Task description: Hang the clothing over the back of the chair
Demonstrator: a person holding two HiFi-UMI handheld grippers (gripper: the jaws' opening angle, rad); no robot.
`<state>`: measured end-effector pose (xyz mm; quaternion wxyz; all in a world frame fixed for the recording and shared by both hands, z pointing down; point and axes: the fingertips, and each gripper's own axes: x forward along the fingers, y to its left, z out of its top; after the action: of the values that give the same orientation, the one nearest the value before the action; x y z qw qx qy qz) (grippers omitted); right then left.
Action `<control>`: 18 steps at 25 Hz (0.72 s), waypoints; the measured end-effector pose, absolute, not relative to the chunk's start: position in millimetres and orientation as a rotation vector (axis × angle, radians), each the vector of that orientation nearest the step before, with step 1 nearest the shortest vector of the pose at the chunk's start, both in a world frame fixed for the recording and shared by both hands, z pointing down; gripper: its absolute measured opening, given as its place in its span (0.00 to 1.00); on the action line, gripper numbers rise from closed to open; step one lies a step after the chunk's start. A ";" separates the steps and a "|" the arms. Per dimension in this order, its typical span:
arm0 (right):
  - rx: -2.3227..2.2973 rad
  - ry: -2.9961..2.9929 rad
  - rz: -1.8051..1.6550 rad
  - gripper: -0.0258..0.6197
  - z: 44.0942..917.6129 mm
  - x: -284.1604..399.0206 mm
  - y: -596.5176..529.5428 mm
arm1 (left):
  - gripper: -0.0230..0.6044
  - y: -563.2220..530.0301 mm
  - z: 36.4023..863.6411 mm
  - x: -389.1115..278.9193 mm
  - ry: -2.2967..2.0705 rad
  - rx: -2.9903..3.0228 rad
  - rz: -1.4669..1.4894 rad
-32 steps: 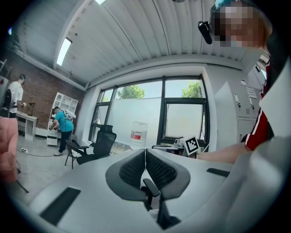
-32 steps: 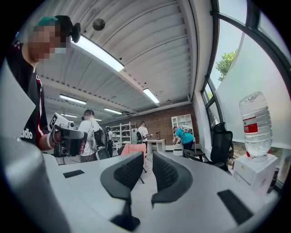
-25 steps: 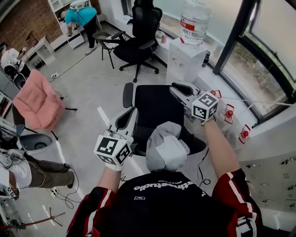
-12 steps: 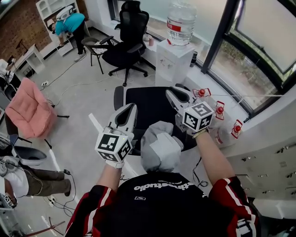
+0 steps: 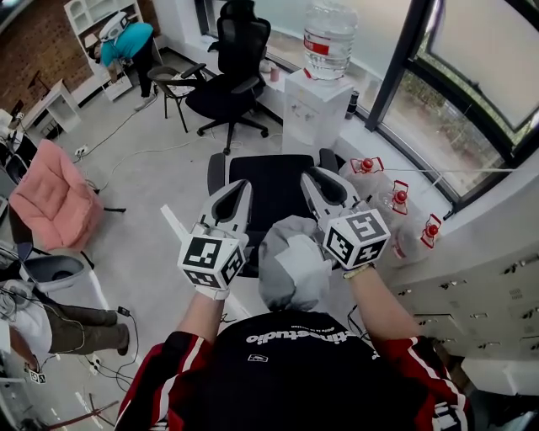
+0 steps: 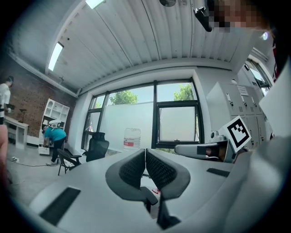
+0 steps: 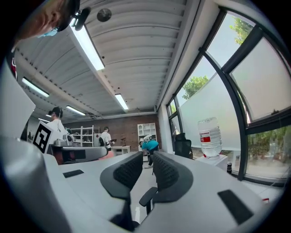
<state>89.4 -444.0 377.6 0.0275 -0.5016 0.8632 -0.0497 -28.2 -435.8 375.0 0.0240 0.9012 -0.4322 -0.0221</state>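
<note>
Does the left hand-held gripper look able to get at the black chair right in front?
Probably yes: the left hand-held gripper, shut and empty, is held right by the black chair, with nothing showing between them.

The chair (image 5: 274, 178) stands before the water dispenser (image 5: 316, 105), bottles (image 5: 396, 202) to its right, another chair (image 5: 236, 76) behind

White lettering on the person's black shirt (image 5: 295, 358) stands upside down and is too blurred to read. The red label (image 5: 323, 46) on the large clear water bottle (image 5: 330, 21) is also illegible.
</note>
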 end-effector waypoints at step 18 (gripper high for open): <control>-1.582 2.660 -0.111 0.06 369.9 61.9 -408.5 | 0.08 -421.8 369.0 -27.2 -1.317 2.804 -0.097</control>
<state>61.9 -408.5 369.9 0.0222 -0.5106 0.8588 -0.0358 -27.2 -421.8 369.0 0.0213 0.9045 -0.4248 -0.0311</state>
